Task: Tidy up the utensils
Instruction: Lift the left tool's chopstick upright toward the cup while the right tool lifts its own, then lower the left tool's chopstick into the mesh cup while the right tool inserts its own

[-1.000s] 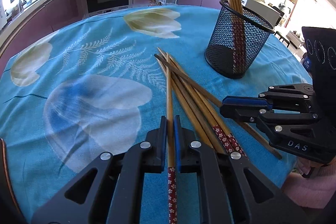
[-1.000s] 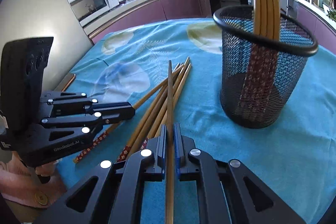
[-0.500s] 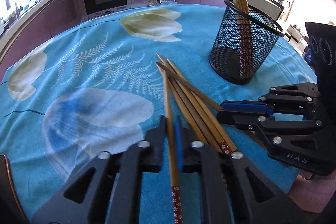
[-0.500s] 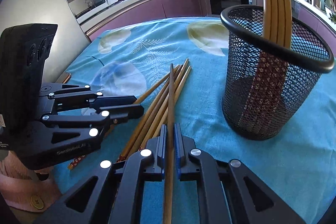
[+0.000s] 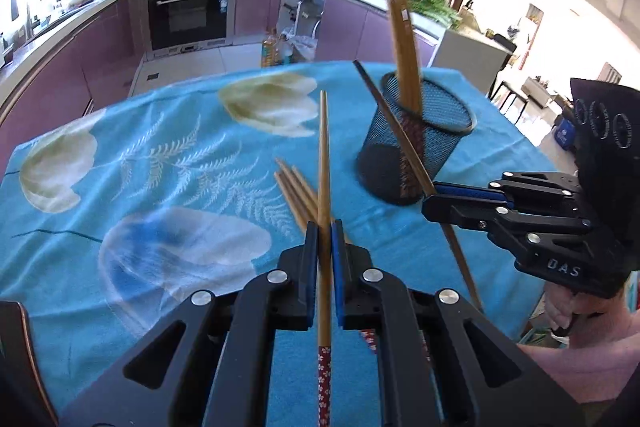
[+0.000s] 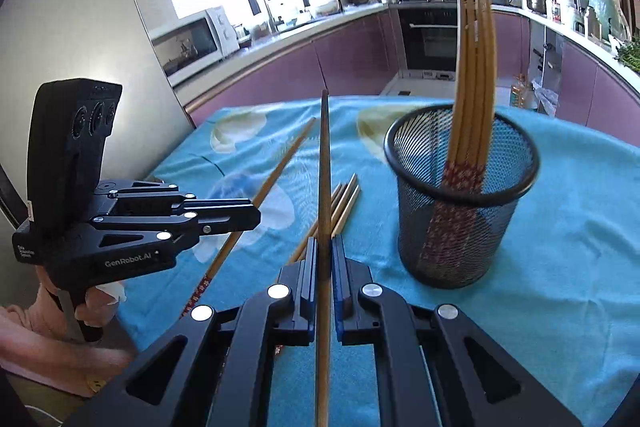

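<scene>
My left gripper (image 5: pixel 325 227) is closed on one light bamboo chopstick (image 5: pixel 324 163), which runs straight out between the blue pads and points to the far side of the table, its red flowered end (image 5: pixel 325 375) trailing back toward me under the gripper body. My right gripper (image 6: pixel 325 243) is closed in the same way on one darker chopstick (image 6: pixel 325 163); in the left wrist view that stick (image 5: pixel 394 131) slants up and to the far left from the right gripper's jaws (image 5: pixel 430 201), crossing in front of the mesh holder (image 5: pixel 416 163). Both held sticks are clear of the blue flowered tablecloth (image 5: pixel 160 155). The black mesh holder stands upright on the right half of the table, with a bundle of chopsticks (image 6: pixel 474 75) leaning in it, red patterned ends down. A small group of loose chopsticks (image 6: pixel 344 199) lies flat on the cloth, near me and to the left of the holder, between the two grippers. My hand (image 5: pixel 560 311) is partly visible under the right gripper's grip; my other hand (image 6: pixel 96 303) shows below the left one.
</scene>
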### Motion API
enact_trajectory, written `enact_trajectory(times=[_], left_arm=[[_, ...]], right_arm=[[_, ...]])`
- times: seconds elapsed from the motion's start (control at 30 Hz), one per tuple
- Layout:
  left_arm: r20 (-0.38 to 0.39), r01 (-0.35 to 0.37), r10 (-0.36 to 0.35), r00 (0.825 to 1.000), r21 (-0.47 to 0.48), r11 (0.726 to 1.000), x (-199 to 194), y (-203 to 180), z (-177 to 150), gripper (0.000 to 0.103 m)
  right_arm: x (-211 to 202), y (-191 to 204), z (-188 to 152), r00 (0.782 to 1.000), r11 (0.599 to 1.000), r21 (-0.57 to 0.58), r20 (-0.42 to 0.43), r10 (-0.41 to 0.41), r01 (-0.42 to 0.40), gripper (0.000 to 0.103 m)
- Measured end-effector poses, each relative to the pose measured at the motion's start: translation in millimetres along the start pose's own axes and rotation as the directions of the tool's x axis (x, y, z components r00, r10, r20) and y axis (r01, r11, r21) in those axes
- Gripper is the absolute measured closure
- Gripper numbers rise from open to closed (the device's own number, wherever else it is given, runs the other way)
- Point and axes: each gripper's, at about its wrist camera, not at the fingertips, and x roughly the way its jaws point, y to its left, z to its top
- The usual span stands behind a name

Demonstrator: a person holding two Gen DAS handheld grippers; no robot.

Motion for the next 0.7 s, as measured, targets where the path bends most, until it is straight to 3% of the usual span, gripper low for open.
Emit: enact_trajectory(times=[0.23,0.7], left_arm=[[0.077,0.082,-0.083,0.994,0.022,0.996,-37,-11,13,0.096],[0.192,0.145,-0.152,0.969,0.052,0.988,-71,-25,40,0.096]], right_arm=[[-29,-10,8,0.997,0.999,0.028,0.077,0.018,-0.020,0.097],[-57,-17,29,0.983,0.999,0.015,0.179,0.027,-0.030,0.097]])
